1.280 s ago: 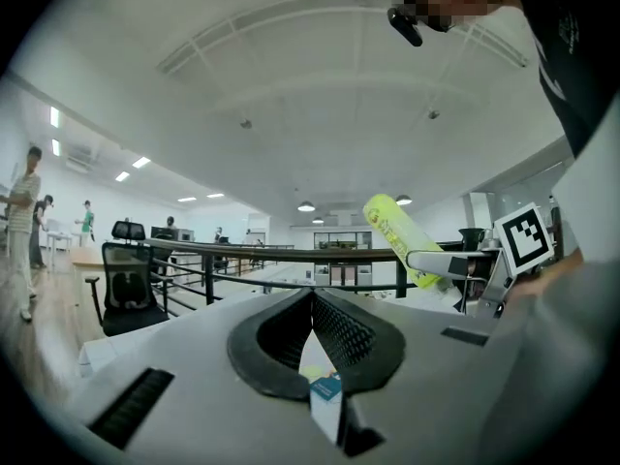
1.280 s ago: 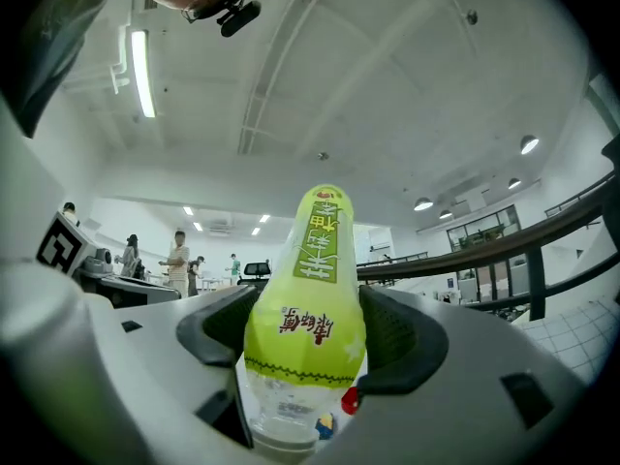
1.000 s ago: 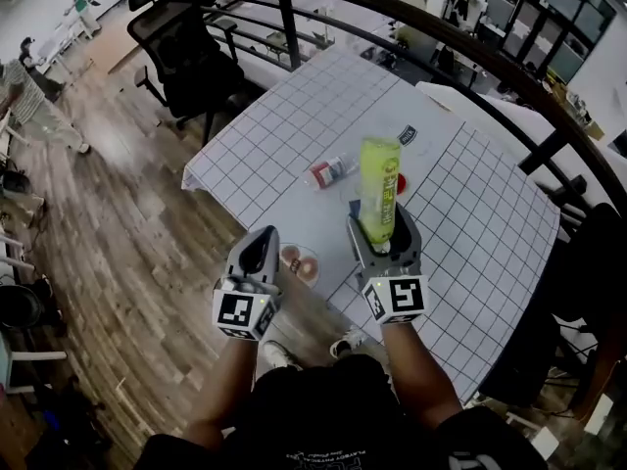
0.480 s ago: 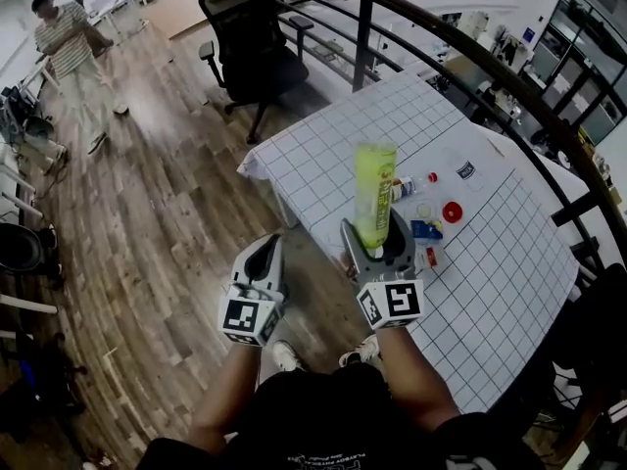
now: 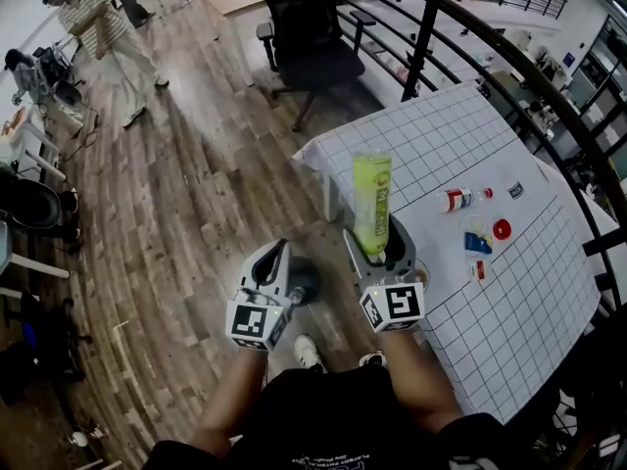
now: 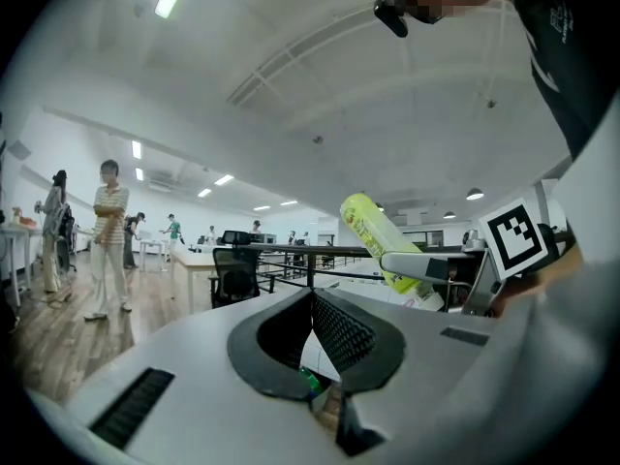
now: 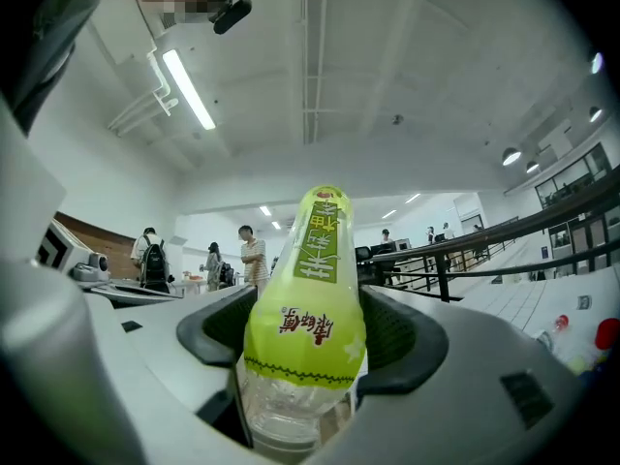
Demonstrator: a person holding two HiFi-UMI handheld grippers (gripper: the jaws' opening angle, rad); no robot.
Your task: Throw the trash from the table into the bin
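While right tongs (image 5: 377, 246) clasp a yellow-green bottle (image 5: 371, 194) near its clear end, left tongs (image 5: 277, 253) clenched tight — empty.

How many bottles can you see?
2: one green-labelled bottle in the right claw, one small red-labelled bottle lying on the checked table. More may be hidden.

Green bottle (image 5: 371, 204): clear plastic, yellow-green label with red and green print – upright, its clear end clamped in the right gripper (image 5: 375, 238)
Small bottle (image 5: 456, 200): red-and-white label – lying on its side on the table (image 5: 509, 331)
Red cap (image 5: 502, 229): flat on the cloth, near the small bottle
Blue piece (image 5: 477, 243): just beside the red cap
Packet (image 5: 477, 270): red and white, below the blue piece
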